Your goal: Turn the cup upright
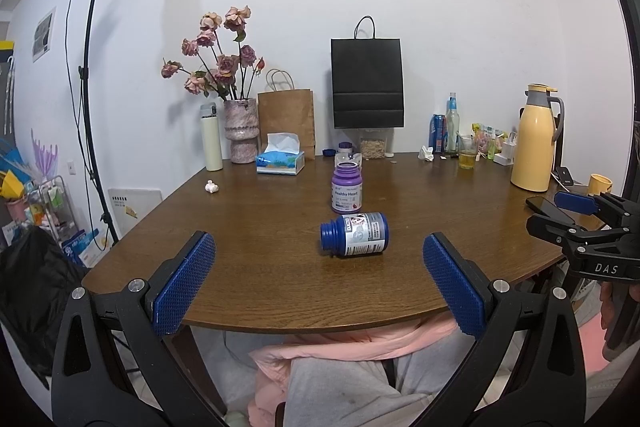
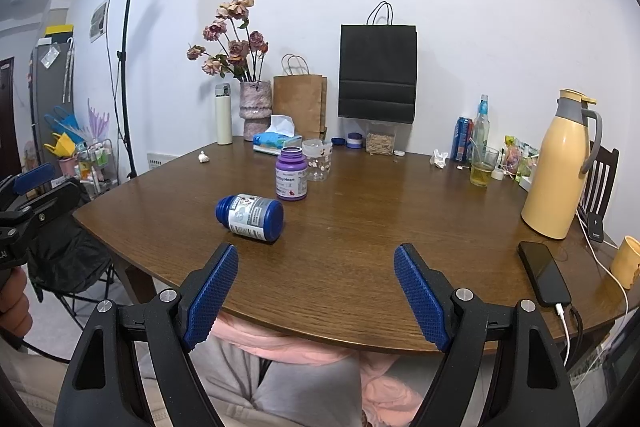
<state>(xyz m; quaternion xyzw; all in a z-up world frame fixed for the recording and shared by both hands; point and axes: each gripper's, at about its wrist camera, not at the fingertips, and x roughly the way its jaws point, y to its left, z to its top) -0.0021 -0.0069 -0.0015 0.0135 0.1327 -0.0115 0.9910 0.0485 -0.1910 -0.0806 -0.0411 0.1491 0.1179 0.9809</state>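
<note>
A clear patterned cup (image 2: 317, 159) stands on the brown table (image 2: 360, 227), just behind and right of an upright purple bottle (image 2: 291, 179). Its upper end looks frosted and closed, as if it is mouth down. In the left wrist view only the cup's rim area (image 1: 352, 158) peeks from behind the purple bottle (image 1: 346, 193). My left gripper (image 1: 319, 243) is open and empty over the table's near edge, well short of the cup. My right gripper (image 2: 317, 251) is also open and empty near the front edge, with the cup far ahead.
A capless blue bottle (image 2: 250, 217) lies on its side in front of the purple one. A phone (image 2: 544, 273) on a cable, a yellow jug (image 2: 560, 167) and a yellow mug (image 2: 626, 261) are at the right. A tissue box (image 2: 276, 141), vase (image 2: 255, 109) and paper bags line the back.
</note>
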